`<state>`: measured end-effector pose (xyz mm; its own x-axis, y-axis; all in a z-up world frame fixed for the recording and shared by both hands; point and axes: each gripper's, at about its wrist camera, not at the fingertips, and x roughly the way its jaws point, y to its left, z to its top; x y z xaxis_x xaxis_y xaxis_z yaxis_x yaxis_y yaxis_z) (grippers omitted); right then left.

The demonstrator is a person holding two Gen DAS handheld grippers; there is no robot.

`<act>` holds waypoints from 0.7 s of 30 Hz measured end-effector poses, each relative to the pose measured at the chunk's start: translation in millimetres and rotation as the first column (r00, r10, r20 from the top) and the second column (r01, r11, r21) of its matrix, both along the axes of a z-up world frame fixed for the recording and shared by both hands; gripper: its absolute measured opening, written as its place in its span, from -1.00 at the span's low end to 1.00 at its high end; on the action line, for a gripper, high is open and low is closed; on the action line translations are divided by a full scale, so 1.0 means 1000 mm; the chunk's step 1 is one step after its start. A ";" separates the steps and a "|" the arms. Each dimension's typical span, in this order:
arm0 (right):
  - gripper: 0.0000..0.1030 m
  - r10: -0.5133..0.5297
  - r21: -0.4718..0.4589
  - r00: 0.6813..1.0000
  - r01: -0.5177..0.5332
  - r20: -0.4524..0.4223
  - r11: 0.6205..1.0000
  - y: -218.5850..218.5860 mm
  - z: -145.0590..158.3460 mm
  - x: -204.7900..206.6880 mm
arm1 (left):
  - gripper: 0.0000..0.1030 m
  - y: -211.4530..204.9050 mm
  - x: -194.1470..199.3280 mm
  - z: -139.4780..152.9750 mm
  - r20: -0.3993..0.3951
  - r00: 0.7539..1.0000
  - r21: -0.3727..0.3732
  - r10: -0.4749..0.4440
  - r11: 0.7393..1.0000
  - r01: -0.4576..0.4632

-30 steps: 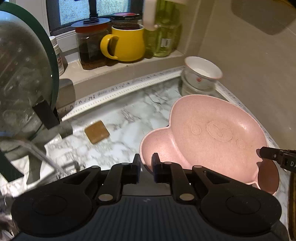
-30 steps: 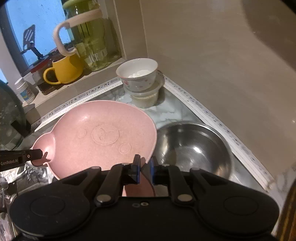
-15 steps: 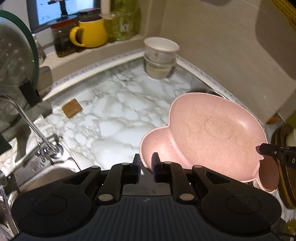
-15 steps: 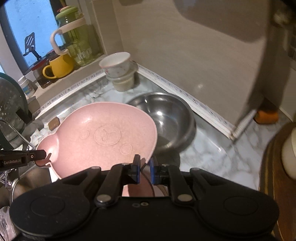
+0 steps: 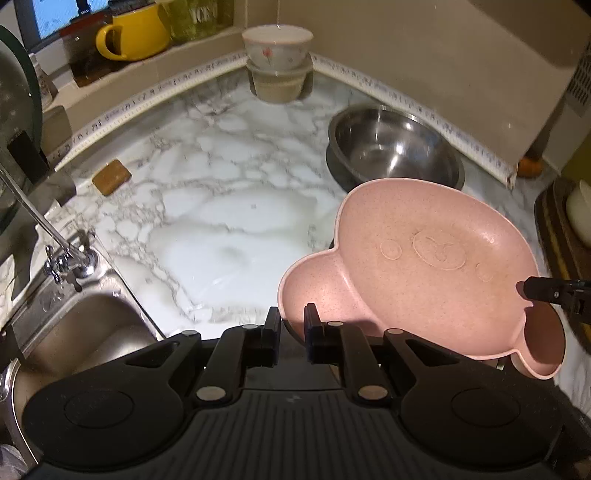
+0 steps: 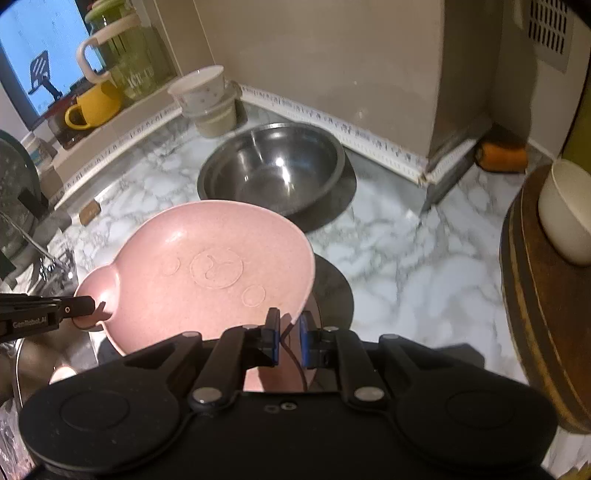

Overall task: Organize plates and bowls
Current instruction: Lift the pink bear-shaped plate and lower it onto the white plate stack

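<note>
Both tools have carried the pink bear-shaped plate (image 5: 424, 266) away from the window-sill corner, so the steel mixing bowl (image 5: 393, 147) that lay behind the plate in the left wrist view now shows in full. Left tool (image 5: 291, 328) is clenched on the rim of one ear lobe of the plate; right tool (image 6: 290, 338) is clenched on the rim at the opposite ear. Plate is held clear of the marble desk (image 5: 207, 206), tilted, cavity facing up, embossed face visible. It hangs in front of the steel bowl, which stands on the desk close to the wall trim. Farther back in the corner, a white flowered bowl (image 5: 277, 46) sits stacked on a second pale bowl (image 5: 279, 85). Yellow mug (image 5: 135, 31) stands on the sill. Sink (image 5: 74, 332) and faucet (image 5: 55, 240) lie at left. Brown soap-like block (image 5: 110, 176) rests on the desk near the faucet. At right, a white cup (image 6: 567, 218) stands on a wooden board (image 6: 535, 295).
</note>
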<state>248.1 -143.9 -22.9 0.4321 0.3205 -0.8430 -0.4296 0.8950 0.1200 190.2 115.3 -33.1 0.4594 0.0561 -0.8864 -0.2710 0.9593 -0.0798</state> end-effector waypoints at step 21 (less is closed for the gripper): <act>-0.74 0.022 -0.036 0.997 -0.025 -0.068 0.999 -0.008 -0.032 -0.013 | -0.78 -0.016 -0.010 -0.023 -0.047 0.998 0.062 -0.049 0.997 0.052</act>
